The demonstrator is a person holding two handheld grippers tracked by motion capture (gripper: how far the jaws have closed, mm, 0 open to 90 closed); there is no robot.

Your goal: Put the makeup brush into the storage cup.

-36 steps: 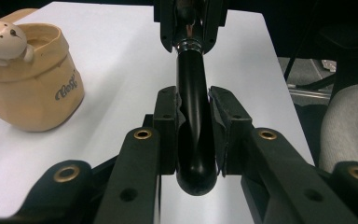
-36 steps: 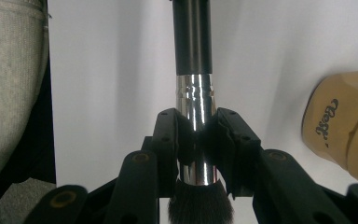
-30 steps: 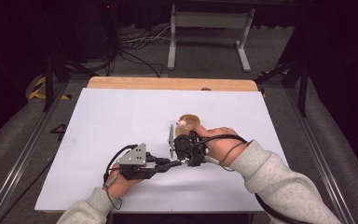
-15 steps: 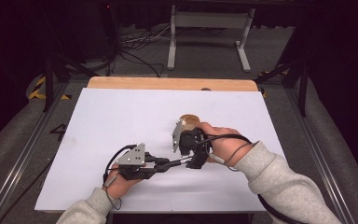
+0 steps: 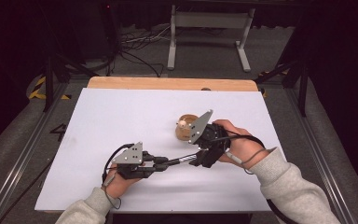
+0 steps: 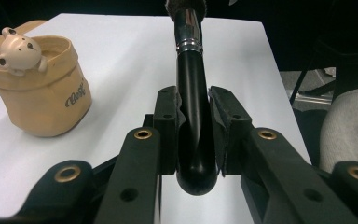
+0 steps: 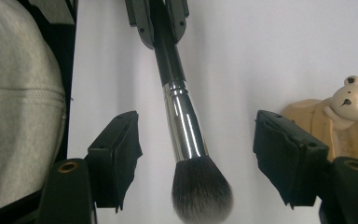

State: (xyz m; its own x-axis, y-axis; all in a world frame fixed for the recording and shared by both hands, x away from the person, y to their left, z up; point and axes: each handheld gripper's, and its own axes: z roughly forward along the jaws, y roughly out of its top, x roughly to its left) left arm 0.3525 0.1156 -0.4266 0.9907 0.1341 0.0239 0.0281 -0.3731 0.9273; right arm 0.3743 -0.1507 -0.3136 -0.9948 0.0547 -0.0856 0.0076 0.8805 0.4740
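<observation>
White tabletop (image 5: 121, 116), matte and smooth, with a bare wooden strip along its far edge and dark floor, cables and a metal stand beyond. Left gripper (image 6: 193, 135): fingers (image 6: 168, 126) clamped tight on the rounded butt end of a makeup brush (image 6: 191, 84), pads pressing both sides of the glossy black handle. Seen from above, the left gripper (image 5: 161, 163) holds the brush (image 5: 182, 160) roughly level, pointing toward the right gripper (image 5: 203, 156). Brush build: black lacquered handle, polished chrome ferrule, dense dark rounded bristle head. Right gripper (image 7: 198, 158): fingers (image 7: 116, 154) have just been opening and stand wide apart, the brush (image 7: 186, 135) ferrule and bristles lying between them without touching either pad. Grey knit sleeve of the person's left arm sits beside the brush in the right gripper view. Just beside the right gripper, toward the far side of the tabletop, stands a small tan pot (image 5: 185, 127), soft-edged and round, with a cream bear figure (image 6: 18, 51) perched on its rim and script lettering on its wall. Nothing lies between brush and pot.
</observation>
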